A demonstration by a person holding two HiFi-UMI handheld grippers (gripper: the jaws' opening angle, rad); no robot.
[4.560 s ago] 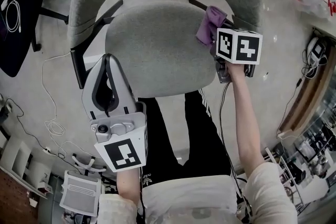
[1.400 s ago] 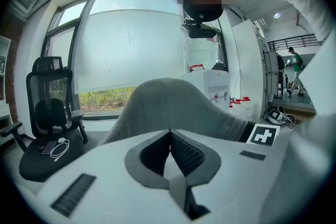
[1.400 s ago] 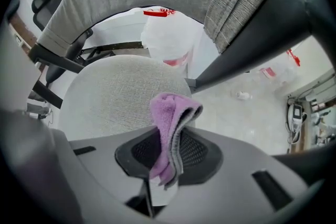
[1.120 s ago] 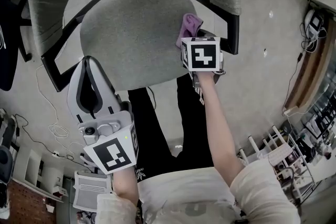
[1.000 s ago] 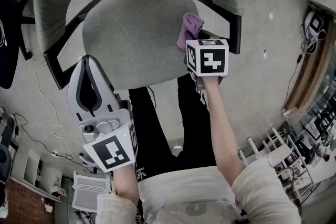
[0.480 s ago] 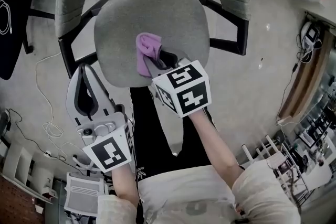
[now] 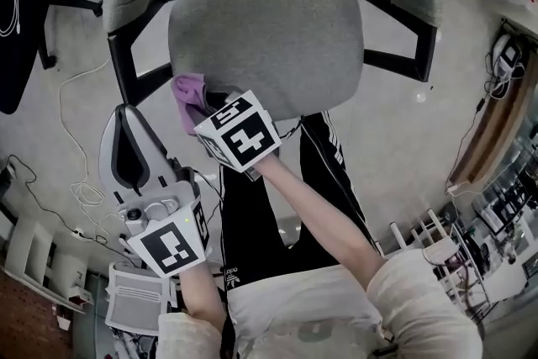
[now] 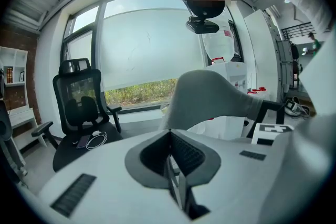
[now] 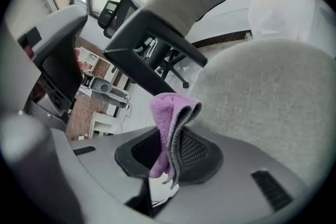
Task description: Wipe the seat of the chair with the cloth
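Sweeping over from the seat's right side, the right hand-held gripper (image 7: pixel 200 103) has carried the purple cloth (image 7: pixel 188 87) to the front left edge of the grey chair seat (image 7: pixel 269 29). Its jaws pinch the folded cloth, which stands up between them with the upholstery just beside it. The left hand-held gripper (image 8: pixel 169 139) is held off the seat, over the floor at the person's left, near the black armrest (image 7: pixel 122 63). Its jaws are pressed together with nothing between them. Its own view looks elsewhere, at a black office chair (image 8: pixel 79 107) by a window.
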